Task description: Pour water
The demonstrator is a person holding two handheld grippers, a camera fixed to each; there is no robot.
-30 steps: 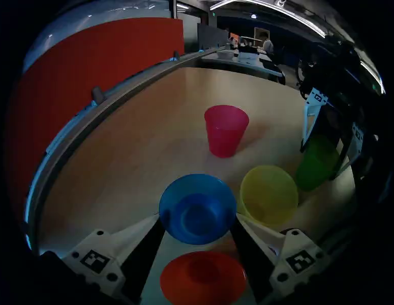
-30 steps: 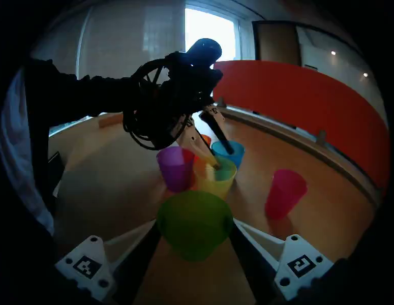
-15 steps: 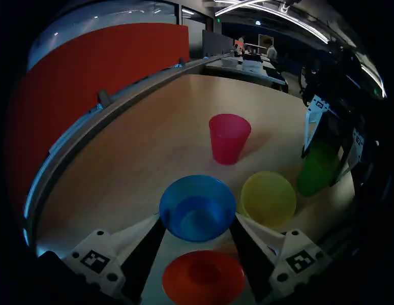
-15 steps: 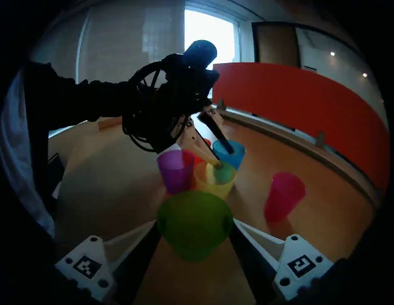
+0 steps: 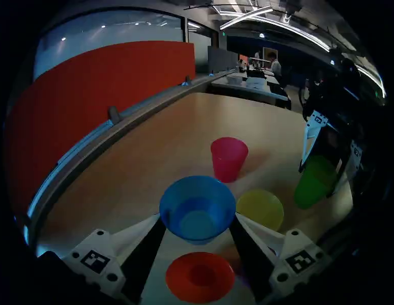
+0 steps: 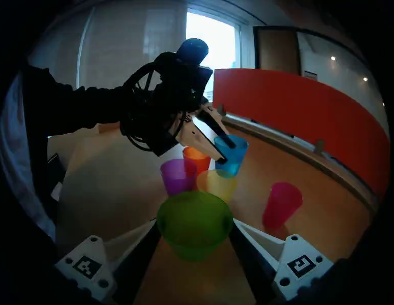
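While held clear of the wooden table [image 5: 161,137], pinches the blue cup [image 5: 197,203] from both sides with the left gripper [image 5: 197,226]; clamps the green cup [image 6: 194,223] likewise in the right gripper [image 6: 194,235]. Hangs just above and beside the yellow cup [image 5: 260,207], probably the nearest mouth to tip toward.

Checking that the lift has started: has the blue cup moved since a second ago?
Yes. In the right gripper view the blue cup, held by the left gripper, has risen above the yellow cup.

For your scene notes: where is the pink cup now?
In the left gripper view, the pink cup stands on the table, just beyond the blue cup and yellow cup.
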